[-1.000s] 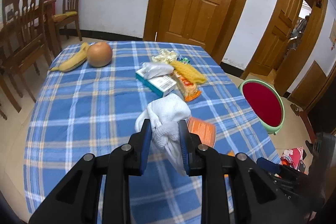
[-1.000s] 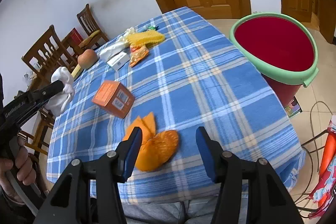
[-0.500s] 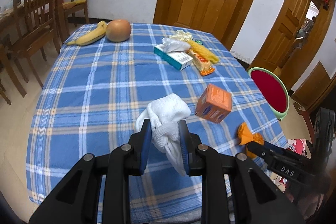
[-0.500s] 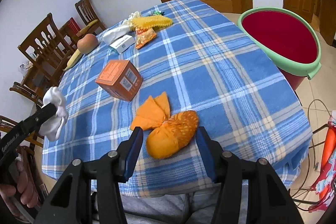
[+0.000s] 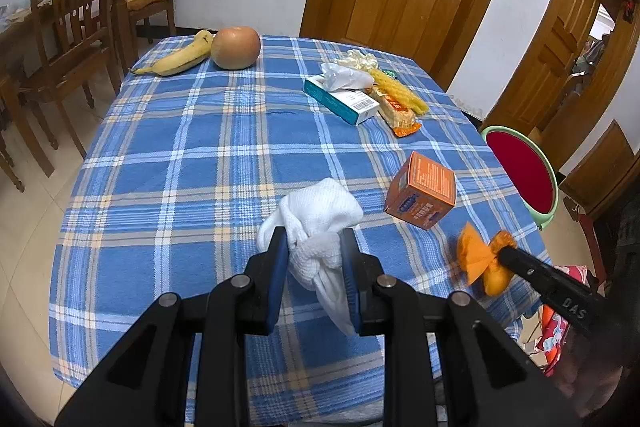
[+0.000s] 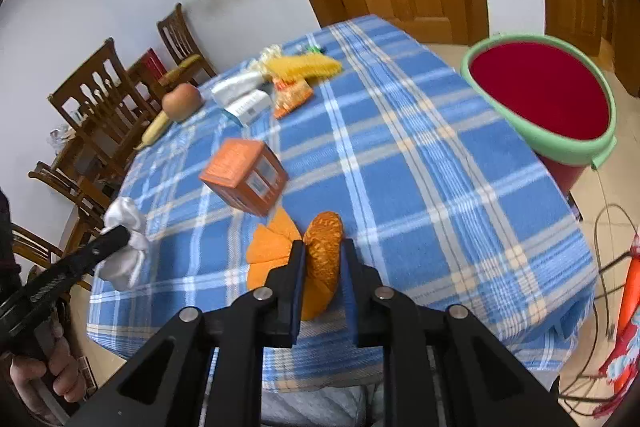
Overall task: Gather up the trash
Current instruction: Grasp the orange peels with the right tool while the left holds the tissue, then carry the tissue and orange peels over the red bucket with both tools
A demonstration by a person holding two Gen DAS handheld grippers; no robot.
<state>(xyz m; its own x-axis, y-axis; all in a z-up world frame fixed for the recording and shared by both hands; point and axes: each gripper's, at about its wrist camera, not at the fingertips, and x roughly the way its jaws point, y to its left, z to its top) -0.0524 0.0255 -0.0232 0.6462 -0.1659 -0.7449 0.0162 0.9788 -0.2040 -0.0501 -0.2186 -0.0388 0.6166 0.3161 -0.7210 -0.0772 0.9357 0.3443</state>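
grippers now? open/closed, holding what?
Left gripper: closed on the white cloth.
Right gripper: jaws closing, orange peel between them and pressed by the pads.

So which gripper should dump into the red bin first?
Right, probably. The right gripper is closing on the orange peel, and the red bin sits on its side. The left gripper, holding the white cloth, is farther away.
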